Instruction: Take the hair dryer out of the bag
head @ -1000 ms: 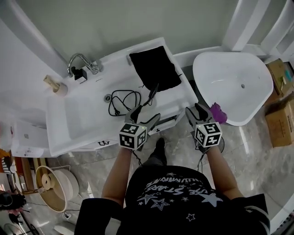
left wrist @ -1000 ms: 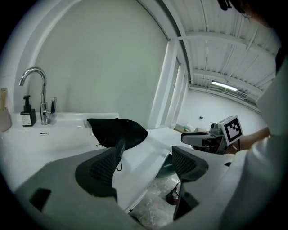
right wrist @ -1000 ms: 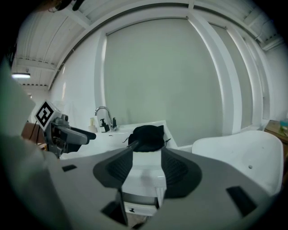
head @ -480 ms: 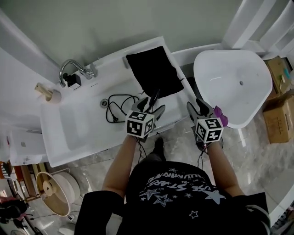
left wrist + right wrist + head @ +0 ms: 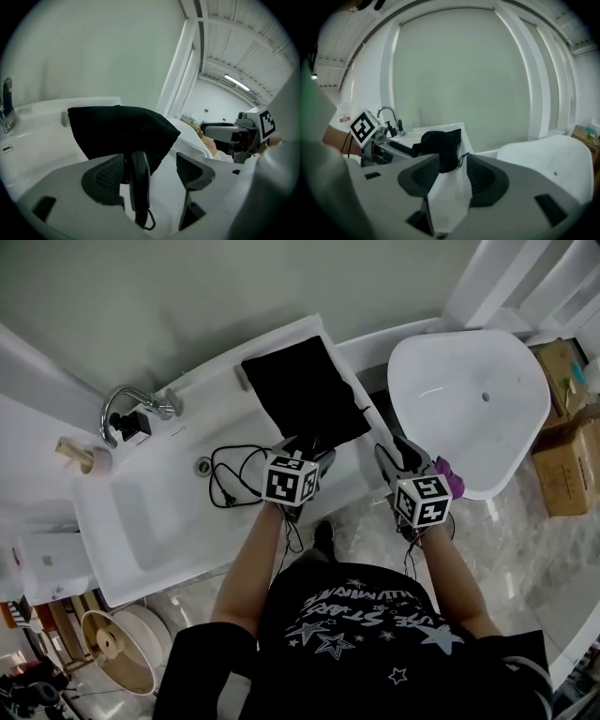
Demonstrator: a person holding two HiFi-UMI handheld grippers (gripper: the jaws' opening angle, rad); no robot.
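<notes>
A black cloth bag (image 5: 305, 395) lies on the white counter (image 5: 361, 474) to the right of the sink. The hair dryer's black handle (image 5: 139, 180) pokes out of the bag's near end, and its cord (image 5: 234, 476) trails into the basin. My left gripper (image 5: 302, 451) stands open around that handle, which sits close to the left jaw with a gap to the right jaw. My right gripper (image 5: 398, 457) is open and empty off the counter's right edge, pointing at the bag (image 5: 440, 147). The dryer's body is hidden inside the bag.
A chrome faucet (image 5: 131, 409) and a sink basin (image 5: 150, 521) lie to the left. A white bathtub (image 5: 469, 395) stands at the right, with a purple item (image 5: 451, 474) by its rim and cardboard boxes (image 5: 562, 456) beyond. A round bin (image 5: 117, 652) sits on the floor.
Both grippers moved forward toward the bag. The left one travelled farther and dropped, and its jaws now straddle the dryer handle. The right one edged closer to the counter's corner.
</notes>
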